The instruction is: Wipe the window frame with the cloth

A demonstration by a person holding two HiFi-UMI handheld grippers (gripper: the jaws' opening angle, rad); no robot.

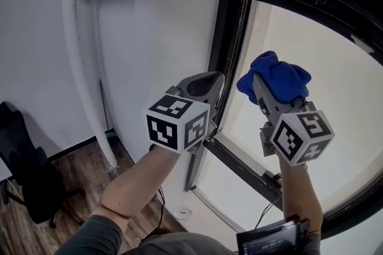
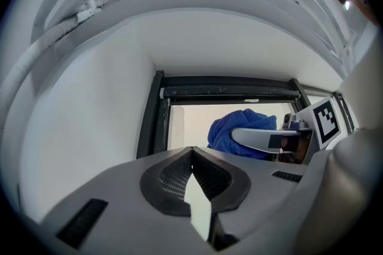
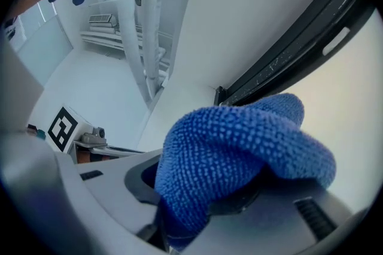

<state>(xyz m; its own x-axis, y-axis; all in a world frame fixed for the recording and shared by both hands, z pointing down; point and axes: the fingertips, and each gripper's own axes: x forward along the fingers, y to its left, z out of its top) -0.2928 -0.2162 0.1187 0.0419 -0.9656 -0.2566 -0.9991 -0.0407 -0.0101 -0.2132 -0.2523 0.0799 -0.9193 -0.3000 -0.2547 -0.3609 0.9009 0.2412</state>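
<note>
A bunched blue cloth (image 1: 275,77) is clamped in my right gripper (image 1: 263,89), held in front of the pale window pane just right of the black window frame (image 1: 230,26). In the right gripper view the cloth (image 3: 239,146) spills over both jaws and hides their tips, with the frame (image 3: 287,56) close behind. My left gripper (image 1: 206,83) is raised beside the frame's vertical bar, its jaws together with nothing between them. From the left gripper (image 2: 192,152) view, the frame (image 2: 157,122) stands ahead, and the cloth (image 2: 242,131) is to its right.
A white pipe (image 1: 84,50) runs down the white wall at left. A black chair (image 1: 30,176) stands on the wooden floor (image 1: 78,170) below. The frame's lower crossbar (image 1: 239,167) passes under both grippers. A small screen device (image 1: 269,240) sits near the right forearm.
</note>
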